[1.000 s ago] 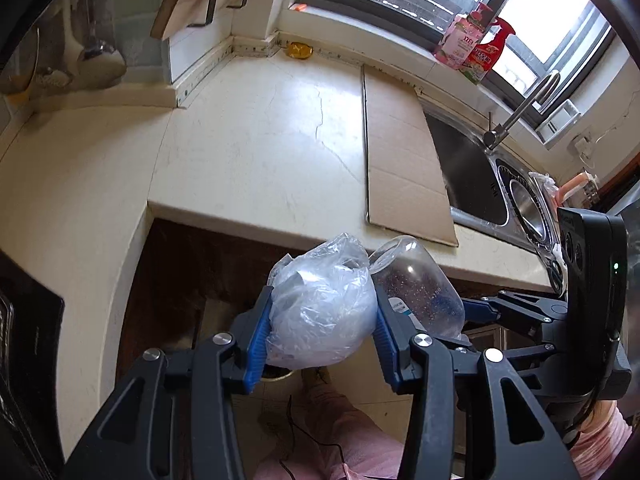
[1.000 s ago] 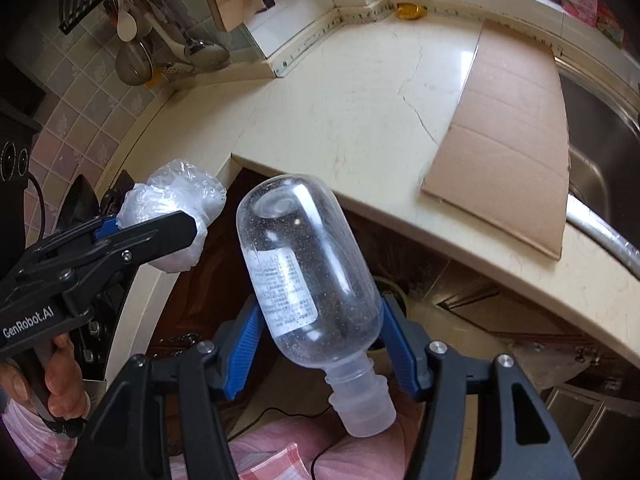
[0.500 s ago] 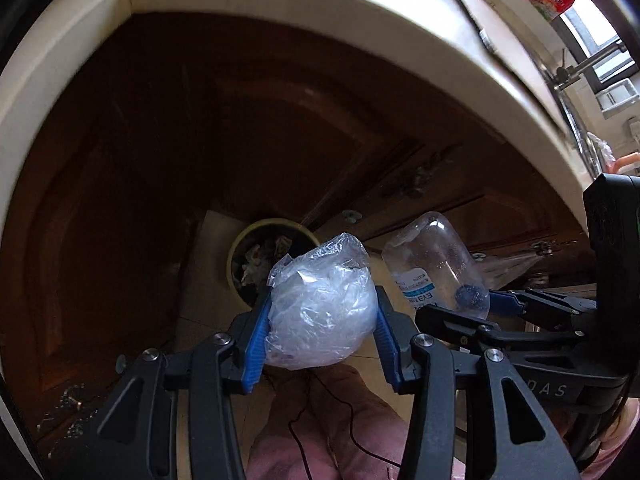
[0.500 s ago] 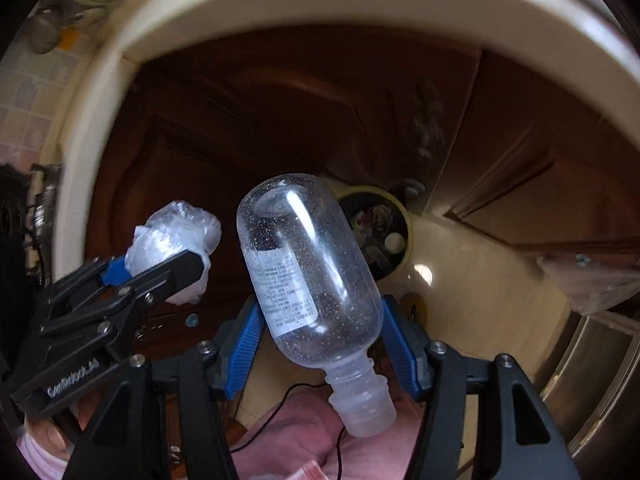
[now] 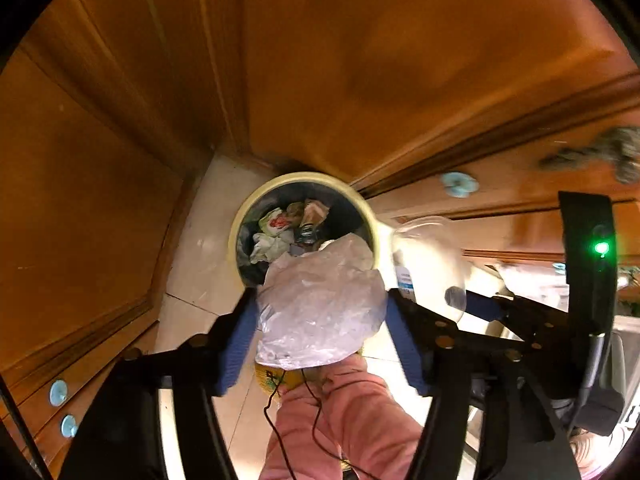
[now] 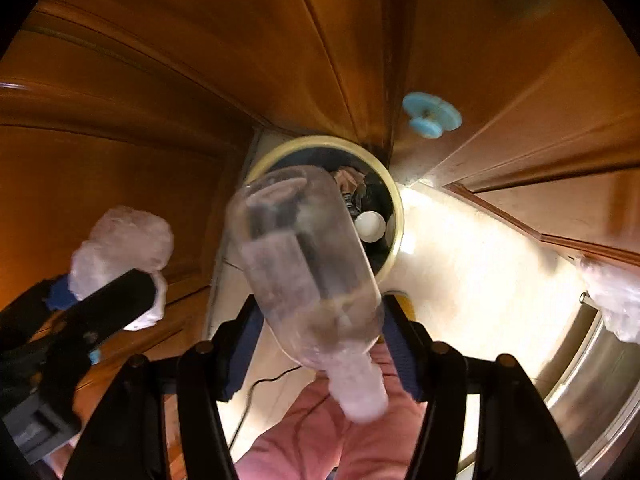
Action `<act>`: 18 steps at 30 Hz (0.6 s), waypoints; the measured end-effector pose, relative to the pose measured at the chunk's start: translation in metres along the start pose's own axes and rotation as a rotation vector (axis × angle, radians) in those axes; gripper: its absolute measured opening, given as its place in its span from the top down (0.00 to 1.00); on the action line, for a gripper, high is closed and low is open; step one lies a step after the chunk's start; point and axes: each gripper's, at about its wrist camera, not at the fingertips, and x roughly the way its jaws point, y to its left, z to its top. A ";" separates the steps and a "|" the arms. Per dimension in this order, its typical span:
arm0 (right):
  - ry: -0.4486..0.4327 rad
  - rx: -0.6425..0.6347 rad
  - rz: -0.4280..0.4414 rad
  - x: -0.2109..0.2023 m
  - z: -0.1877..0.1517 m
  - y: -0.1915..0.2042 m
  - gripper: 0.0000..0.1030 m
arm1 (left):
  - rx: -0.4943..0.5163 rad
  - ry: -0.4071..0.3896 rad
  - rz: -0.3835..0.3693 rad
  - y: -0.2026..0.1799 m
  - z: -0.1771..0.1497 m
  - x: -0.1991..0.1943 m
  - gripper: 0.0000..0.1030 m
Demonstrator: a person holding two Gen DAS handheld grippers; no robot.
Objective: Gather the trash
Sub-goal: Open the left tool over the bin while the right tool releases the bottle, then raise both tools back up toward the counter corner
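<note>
Between the widened left fingers (image 5: 236, 340), the crumpled bag (image 5: 320, 312).

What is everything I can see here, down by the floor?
bin: one, pale yellow rim, on the floor in the cabinet corner
rubbish: mixed scraps, inside the bin
plastic bag: one, clear, crumpled, between the left jaws above the bin
bottle: one, clear, clamped base-forward above the bin
cabinet doors: brown wood, around the bin
knobs: several, pale blue, on the doors
floor: pale tiles
cable: thin, black, over the trouser leg
trouser leg: pink, below the grippers
left gripper: black with blue pads, jaws just opening
right gripper: same colours, shut on the bottle
</note>
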 end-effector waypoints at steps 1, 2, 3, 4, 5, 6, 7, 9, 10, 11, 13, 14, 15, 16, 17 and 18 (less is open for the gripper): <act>0.007 0.006 -0.005 0.008 0.003 -0.001 0.41 | 0.000 0.007 0.011 0.004 0.000 0.008 0.29; 0.011 0.014 -0.001 0.013 0.006 -0.001 0.41 | -0.001 0.014 0.024 0.007 0.000 0.014 0.27; 0.013 0.020 0.007 0.017 0.008 -0.002 0.41 | -0.001 0.020 0.032 0.008 -0.002 0.018 0.26; 0.014 0.023 0.004 0.020 0.009 -0.003 0.41 | -0.001 0.026 0.036 0.009 -0.003 0.022 0.26; 0.010 0.022 0.001 0.021 0.010 -0.003 0.41 | -0.002 0.033 0.036 0.010 -0.005 0.025 0.26; 0.006 0.021 0.006 0.021 0.009 -0.004 0.40 | -0.004 0.041 0.035 0.011 -0.006 0.027 0.25; 0.007 0.020 0.011 0.022 0.007 -0.002 0.39 | -0.006 0.046 0.035 0.012 -0.006 0.028 0.24; 0.014 0.014 0.019 0.022 0.004 -0.002 0.38 | -0.011 0.052 0.038 0.014 -0.008 0.027 0.23; 0.016 0.010 0.015 0.021 0.002 -0.003 0.38 | -0.014 0.053 0.040 0.014 -0.010 0.026 0.23; 0.019 0.007 0.015 0.020 0.000 -0.006 0.38 | -0.018 0.053 0.040 0.014 -0.011 0.024 0.23; 0.023 0.003 0.023 0.018 -0.002 -0.009 0.38 | -0.025 0.049 0.038 0.016 -0.012 0.020 0.23; 0.020 0.001 0.022 0.014 -0.004 -0.009 0.38 | -0.028 0.046 0.036 0.017 -0.013 0.017 0.23; 0.019 -0.001 0.020 0.009 -0.004 -0.009 0.38 | -0.029 0.044 0.035 0.017 -0.014 0.015 0.23; 0.018 -0.004 0.022 0.005 -0.006 -0.008 0.38 | -0.026 0.043 0.036 0.016 -0.014 0.013 0.23; 0.017 -0.005 0.024 0.001 -0.008 -0.008 0.38 | -0.020 0.044 0.038 0.015 -0.014 0.010 0.23; 0.015 -0.003 0.025 -0.005 -0.009 -0.008 0.38 | -0.013 0.041 0.045 0.013 -0.015 0.005 0.23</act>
